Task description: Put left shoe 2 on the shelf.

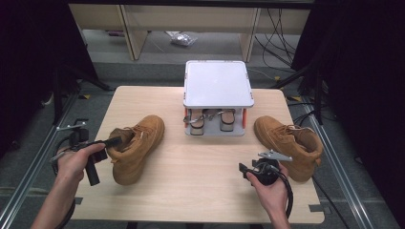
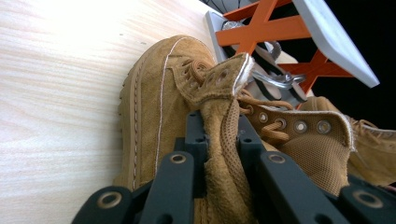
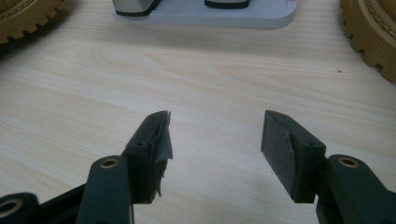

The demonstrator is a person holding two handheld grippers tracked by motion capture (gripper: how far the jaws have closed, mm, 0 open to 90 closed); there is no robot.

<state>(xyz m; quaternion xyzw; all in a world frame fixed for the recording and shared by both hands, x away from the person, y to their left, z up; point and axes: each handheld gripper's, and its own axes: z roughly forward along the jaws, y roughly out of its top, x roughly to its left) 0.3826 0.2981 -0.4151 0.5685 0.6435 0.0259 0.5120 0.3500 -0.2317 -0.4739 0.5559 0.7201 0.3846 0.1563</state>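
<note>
A tan suede boot (image 1: 138, 148) lies tilted on the wooden table (image 1: 200, 181) at the left. My left gripper (image 1: 112, 141) is at its ankle opening. In the left gripper view the jaws (image 2: 219, 126) pinch a flap of the boot's upper (image 2: 159, 93) together with a lace. A matching boot (image 1: 286, 143) rests at the right of the table, toe toward the rack. My right gripper (image 1: 246, 169) hovers low over the table near the front, left of that boot. Its jaws (image 3: 215, 135) stand wide apart with bare wood between them.
A small grey and orange shoe rack (image 1: 218, 83) stands at the table's far middle, with a pair of sandals (image 1: 215, 121) on its lower shelf. Its base (image 3: 205, 18) lies ahead of my right gripper, the right boot's sole (image 3: 373, 32) to its right. Cables lie on the floor beyond.
</note>
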